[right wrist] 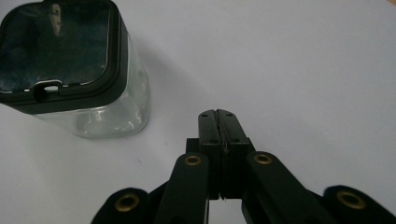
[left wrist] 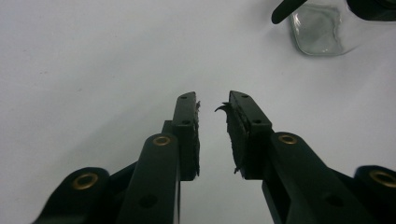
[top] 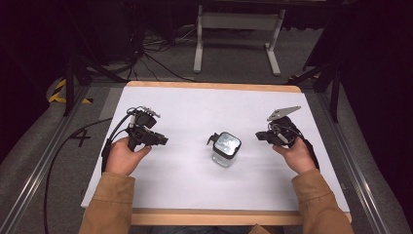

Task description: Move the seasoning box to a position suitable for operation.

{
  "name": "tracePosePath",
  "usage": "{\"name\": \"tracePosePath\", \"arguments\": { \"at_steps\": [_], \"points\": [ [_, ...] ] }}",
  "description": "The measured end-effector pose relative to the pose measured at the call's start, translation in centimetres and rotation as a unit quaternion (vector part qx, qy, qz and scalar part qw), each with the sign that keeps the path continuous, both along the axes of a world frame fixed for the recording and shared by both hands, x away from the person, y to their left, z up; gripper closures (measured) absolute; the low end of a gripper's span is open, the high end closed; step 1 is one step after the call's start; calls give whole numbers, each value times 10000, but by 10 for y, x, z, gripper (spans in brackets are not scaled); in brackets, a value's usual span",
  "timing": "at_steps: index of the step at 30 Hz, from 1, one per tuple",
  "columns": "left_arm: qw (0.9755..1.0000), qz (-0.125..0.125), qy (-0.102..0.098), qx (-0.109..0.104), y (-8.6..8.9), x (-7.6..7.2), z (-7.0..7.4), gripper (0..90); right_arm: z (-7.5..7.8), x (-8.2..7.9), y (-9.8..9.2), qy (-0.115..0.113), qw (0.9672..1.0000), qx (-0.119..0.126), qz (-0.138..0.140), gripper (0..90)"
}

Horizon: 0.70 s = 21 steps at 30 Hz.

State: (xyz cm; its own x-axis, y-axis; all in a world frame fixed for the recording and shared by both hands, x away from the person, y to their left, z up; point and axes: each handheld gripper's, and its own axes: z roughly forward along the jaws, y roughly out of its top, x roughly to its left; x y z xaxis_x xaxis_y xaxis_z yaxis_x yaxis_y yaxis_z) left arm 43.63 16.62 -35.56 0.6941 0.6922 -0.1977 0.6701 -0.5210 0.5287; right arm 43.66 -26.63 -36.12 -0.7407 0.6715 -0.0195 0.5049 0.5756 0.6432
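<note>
A clear, square-sided glass jar with a black-rimmed transparent lid (top: pixel 226 148) stands upright near the middle of a white sheet (top: pixel 195 185) that covers a table with a light wooden edge (top: pixel 214 217). A small black clasp or tab sticks out from the lid on the side facing the left gripper. The person's left hand (top: pixel 124 155), in a tan sleeve, holds the black two-jaw left gripper (top: pixel 163 140) over the sheet to the left of the jar, well apart from it, with the jaws pointing roughly toward the jar. In the left gripper view the left gripper (left wrist: pixel 213 105) has its jaws parted with a clear gap between the worn, frayed pads (left wrist: pixel 236 135), nothing between them, and the lower part of the glass jar (left wrist: pixel 322 28) sits at the upper right, beyond the tips. The person's right hand (top: pixel 298 155), likewise in a tan sleeve, holds the black right gripper (top: pixel 259 136), which carries a grey three-cornered plate (top: pixel 282 113) on top, to the right of the jar, near it but not touching. In the right gripper view the right gripper (right wrist: pixel 218 113) has its jaws pressed flat together with nothing between them, resting low over the white sheet, and the jar (right wrist: pixel 74 65) stands at the upper left, close to the tips yet apart from them, its lid closed. Beyond the table, a grey floor with black cables (top: pixel 146 53) and a white metal frame (top: pixel 238 29) are visible.
</note>
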Motion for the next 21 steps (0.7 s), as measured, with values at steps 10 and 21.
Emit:
{"name": "tracePosePath", "arguments": {
  "at_steps": [10, 21],
  "points": [
    [10000, 12, -54, 14, 0, -10, 4, 586, -6, 2, 13, -33, 9992, 171, 347, 899],
    [9999, 23, -97, -81, 8, -26, 11, 569, -23, 16, 28, 214, 9965, 396, 707, 899]
  ]
}}
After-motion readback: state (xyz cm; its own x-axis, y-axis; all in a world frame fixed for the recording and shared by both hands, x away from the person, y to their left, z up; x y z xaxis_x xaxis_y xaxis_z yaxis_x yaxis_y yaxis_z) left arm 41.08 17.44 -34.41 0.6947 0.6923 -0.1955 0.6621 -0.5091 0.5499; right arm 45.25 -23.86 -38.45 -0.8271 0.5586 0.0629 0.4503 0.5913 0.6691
